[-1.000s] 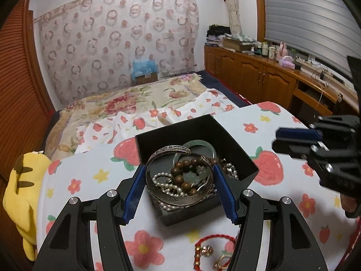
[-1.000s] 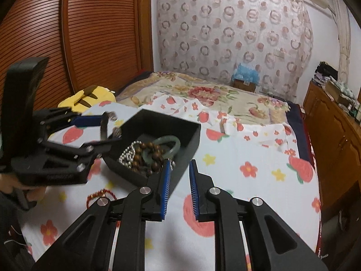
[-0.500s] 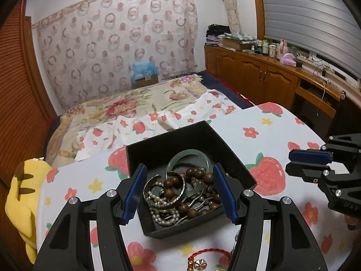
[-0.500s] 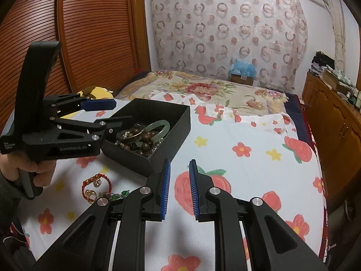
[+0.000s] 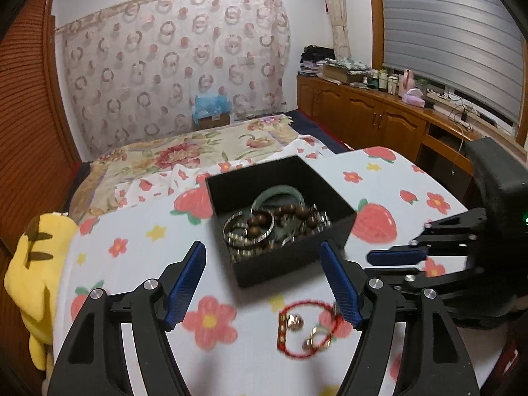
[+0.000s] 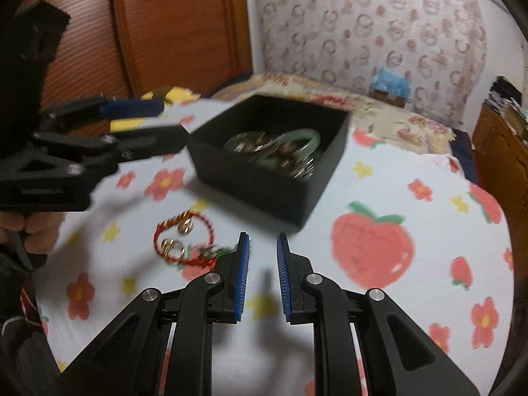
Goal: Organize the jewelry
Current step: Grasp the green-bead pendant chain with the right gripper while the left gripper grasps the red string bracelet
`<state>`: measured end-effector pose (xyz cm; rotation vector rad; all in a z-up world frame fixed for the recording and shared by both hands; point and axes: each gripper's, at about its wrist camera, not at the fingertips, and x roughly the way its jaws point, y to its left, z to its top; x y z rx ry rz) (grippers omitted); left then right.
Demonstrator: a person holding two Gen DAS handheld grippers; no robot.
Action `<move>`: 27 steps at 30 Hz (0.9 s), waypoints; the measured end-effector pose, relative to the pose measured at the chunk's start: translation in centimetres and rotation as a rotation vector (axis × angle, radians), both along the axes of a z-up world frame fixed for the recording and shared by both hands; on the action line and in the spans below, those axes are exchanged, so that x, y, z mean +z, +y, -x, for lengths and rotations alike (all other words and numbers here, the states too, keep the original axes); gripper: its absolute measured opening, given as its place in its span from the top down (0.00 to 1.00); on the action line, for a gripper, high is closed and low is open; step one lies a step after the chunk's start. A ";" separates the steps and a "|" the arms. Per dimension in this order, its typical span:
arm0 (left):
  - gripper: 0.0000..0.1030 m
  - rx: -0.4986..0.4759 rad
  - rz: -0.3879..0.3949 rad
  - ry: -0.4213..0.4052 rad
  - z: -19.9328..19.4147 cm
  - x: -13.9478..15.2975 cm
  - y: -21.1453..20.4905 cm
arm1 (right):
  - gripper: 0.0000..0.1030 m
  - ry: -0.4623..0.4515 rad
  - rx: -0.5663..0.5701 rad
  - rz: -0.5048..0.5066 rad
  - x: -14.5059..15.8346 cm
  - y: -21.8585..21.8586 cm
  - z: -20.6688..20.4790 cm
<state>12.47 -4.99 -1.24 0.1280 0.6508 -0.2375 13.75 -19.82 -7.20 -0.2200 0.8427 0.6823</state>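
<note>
Plainly, the left gripper (image 5: 264,280) hangs with its jaws spread wide and nothing between them, its blue-padded fingers (image 5: 186,283) framing the lower middle of the left wrist view without touching anything. Between and beyond those fingers, in the centre of the frame, sits the black jewelry box (image 5: 280,217) on the strawberry-print cloth (image 5: 138,250); inside it lie a green jade bangle (image 5: 279,194), a brown wooden bead bracelet (image 5: 290,214) and a silver bangle (image 5: 247,231) tangled with pearly strands. Near the bottom of the frame, just in front of the box and close beside the inner edge of the right-hand finger, a red cord bracelet (image 5: 308,330) with small gold charms lies flat on the cloth, somewhat blurred. At the right edge of this view the right gripper (image 5: 396,259) shows side-on. In the right wrist view that gripper (image 6: 263,277) has its jaws parted only a narrow way, empty, hovering above the cloth in the lower middle of the frame. The red cord bracelet (image 6: 184,241) lies just left of its left finger, apart from it, with a small greenish piece (image 6: 214,252) beside the finger that is too blurred to name. The box (image 6: 270,155) stands in the upper middle, and the left gripper (image 6: 132,122) reaches in from the left edge, held by a hand (image 6: 36,231). A yellow plush toy (image 5: 33,264) rests at the left edge of the left wrist view.
</note>
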 end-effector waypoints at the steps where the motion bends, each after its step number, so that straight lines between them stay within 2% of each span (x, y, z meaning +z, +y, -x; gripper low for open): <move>1: 0.33 0.001 -0.001 0.002 0.4 -0.2 0.2 | 0.82 0.006 0.005 0.004 -0.2 0.2 0.0; 11: 0.33 0.010 0.025 0.069 3.5 -2.9 1.6 | 0.81 0.040 0.015 0.066 -1.0 1.3 -0.2; 12: 0.33 0.011 0.023 0.073 3.5 -3.0 1.7 | 0.83 0.040 0.015 0.073 -0.9 1.2 -0.2; 14: 0.33 0.015 0.020 0.081 3.6 -3.4 2.0 | 0.93 0.033 -0.010 0.097 -0.8 0.9 -0.4; 15: 0.33 0.018 0.019 0.086 3.6 -3.6 2.1 | 0.93 0.030 -0.022 0.101 -0.8 0.7 -0.6; 20: 0.33 0.021 0.014 0.107 3.2 -4.3 2.2 | 0.98 0.022 -0.041 0.091 -0.6 -0.3 -1.0; 26: 0.33 0.006 0.005 0.146 2.6 -5.0 1.9 | 0.98 0.006 -0.025 0.031 0.6 -0.6 -0.6; 27: 0.37 -0.001 0.011 0.156 2.3 -5.2 1.9 | 0.98 0.001 -0.024 0.028 0.8 -0.5 -0.6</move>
